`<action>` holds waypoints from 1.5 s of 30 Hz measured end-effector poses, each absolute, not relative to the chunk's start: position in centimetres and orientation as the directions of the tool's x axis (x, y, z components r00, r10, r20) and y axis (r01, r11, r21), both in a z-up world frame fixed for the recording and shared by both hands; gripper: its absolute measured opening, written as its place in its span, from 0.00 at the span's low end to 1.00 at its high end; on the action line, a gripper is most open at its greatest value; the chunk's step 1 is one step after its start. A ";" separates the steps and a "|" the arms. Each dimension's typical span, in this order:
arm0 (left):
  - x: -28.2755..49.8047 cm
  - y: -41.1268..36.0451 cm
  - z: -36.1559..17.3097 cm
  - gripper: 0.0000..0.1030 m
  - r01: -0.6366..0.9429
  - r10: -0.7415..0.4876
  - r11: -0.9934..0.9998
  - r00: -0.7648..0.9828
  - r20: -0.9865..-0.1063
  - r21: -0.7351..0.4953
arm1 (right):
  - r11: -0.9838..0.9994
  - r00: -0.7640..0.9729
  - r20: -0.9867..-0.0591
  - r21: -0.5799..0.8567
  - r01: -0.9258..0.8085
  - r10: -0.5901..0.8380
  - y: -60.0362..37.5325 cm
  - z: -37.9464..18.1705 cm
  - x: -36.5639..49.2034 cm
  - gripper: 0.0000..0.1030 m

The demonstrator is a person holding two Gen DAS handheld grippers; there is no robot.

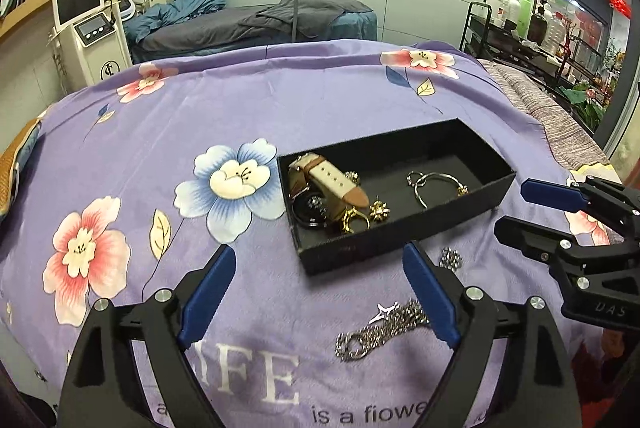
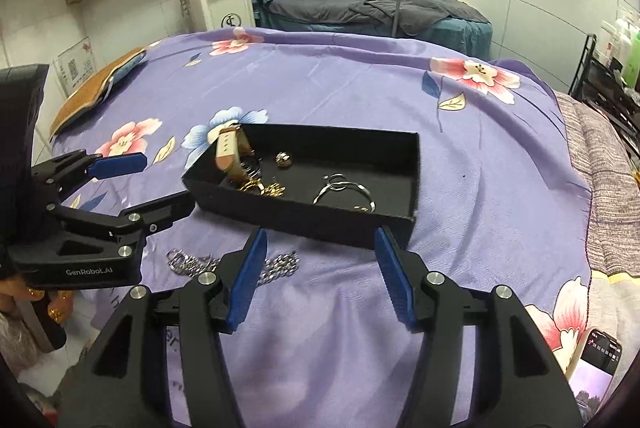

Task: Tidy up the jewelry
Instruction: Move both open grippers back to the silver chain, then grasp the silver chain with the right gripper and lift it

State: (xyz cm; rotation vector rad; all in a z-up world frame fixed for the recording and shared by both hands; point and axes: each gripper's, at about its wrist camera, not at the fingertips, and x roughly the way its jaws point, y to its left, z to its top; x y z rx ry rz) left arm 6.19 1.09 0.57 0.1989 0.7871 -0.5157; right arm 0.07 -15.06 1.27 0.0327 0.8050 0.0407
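Blue-padded fingers of the left tool (image 1: 318, 270) are standing wide apart at the near edge of the left wrist view, holding nothing. Just beyond them a silver chain necklace (image 1: 380, 328) is lying on the purple flowered bedspread (image 1: 240, 108), partly behind the right finger. Farther off, a black tray (image 1: 460, 204) is sitting on the bedspread, holding a cream and brown strap watch (image 1: 328, 180), gold rings (image 1: 356, 222) and silver hoops (image 1: 430, 186). The right tool (image 1: 516, 206) is reaching in from the right, its fingers apart and empty.

Seen from the right wrist, the right tool (image 2: 320, 240) is also gaping, nothing between its pads. The tray (image 2: 304, 216) is lying just past the fingertips, with the watch (image 2: 230, 152) propped in its left end and the hoops (image 2: 344, 190) toward the right. The necklace (image 2: 192, 262) is lying near the tray's near left side. The left tool (image 2: 166, 184) is entering from the left, parted.
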 end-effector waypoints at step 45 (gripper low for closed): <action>3.7 3.1 -2.3 0.83 0.533 -0.363 0.845 0.516 -0.776 -0.040 | 0.970 0.566 -0.807 0.032 -0.242 0.168 -10.8 -3.1 0.6 0.05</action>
